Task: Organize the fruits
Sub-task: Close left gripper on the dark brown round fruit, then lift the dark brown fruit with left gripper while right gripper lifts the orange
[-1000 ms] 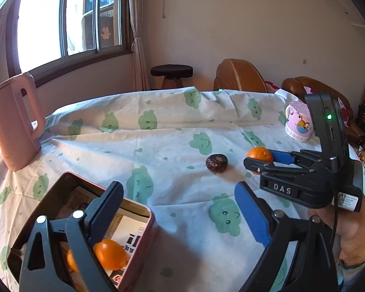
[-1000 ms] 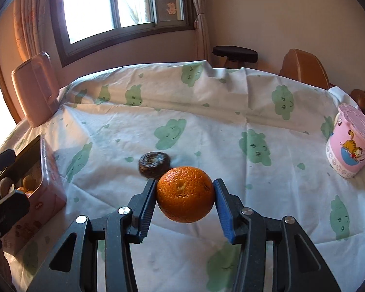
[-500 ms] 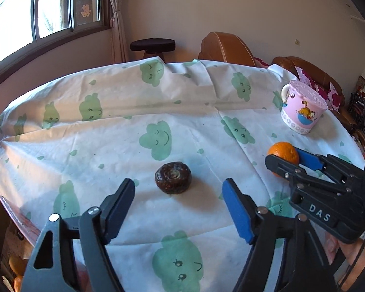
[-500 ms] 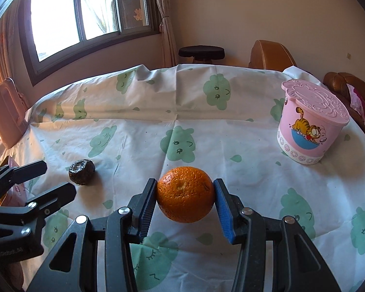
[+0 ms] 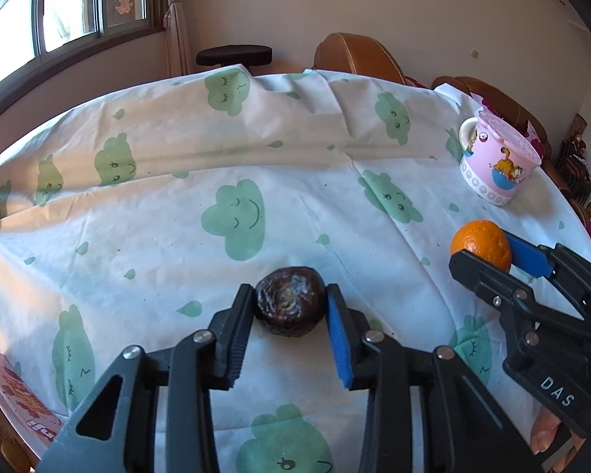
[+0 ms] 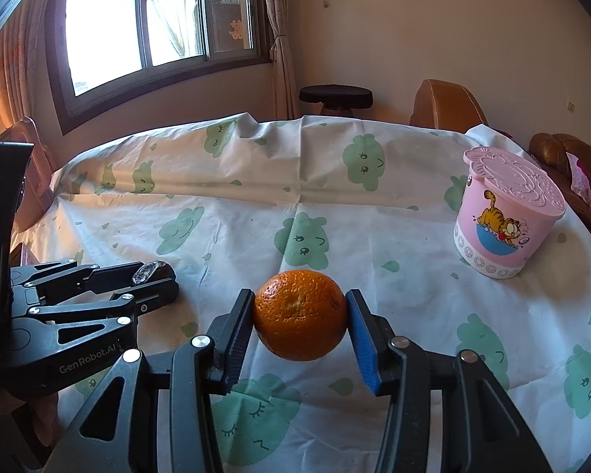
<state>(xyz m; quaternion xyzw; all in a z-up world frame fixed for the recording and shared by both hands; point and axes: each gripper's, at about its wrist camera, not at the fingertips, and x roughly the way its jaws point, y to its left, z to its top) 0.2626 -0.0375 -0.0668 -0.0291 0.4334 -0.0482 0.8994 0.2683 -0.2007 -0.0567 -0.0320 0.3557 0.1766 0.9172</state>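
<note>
The dark wrinkled fruit (image 5: 288,306) is clamped between the pads of the left gripper (image 5: 289,307), low on the tablecloth (image 5: 232,181); the orange (image 6: 299,314) is held pinched in the right gripper (image 6: 300,315), beside it, clear of the cloth.

From my remote seat I count two fruits on the table: one orange (image 6: 299,315) and one dark wrinkled fruit (image 5: 289,306) (I can't tell its kind). There are two grippers, the left gripper (image 5: 289,307) and the right gripper (image 6: 300,317). One pink lidded cup (image 6: 506,222) stands there, and one red tin (image 5: 17,398) shows at the edge. Behind the table I see one dark stool (image 6: 335,96).
</note>
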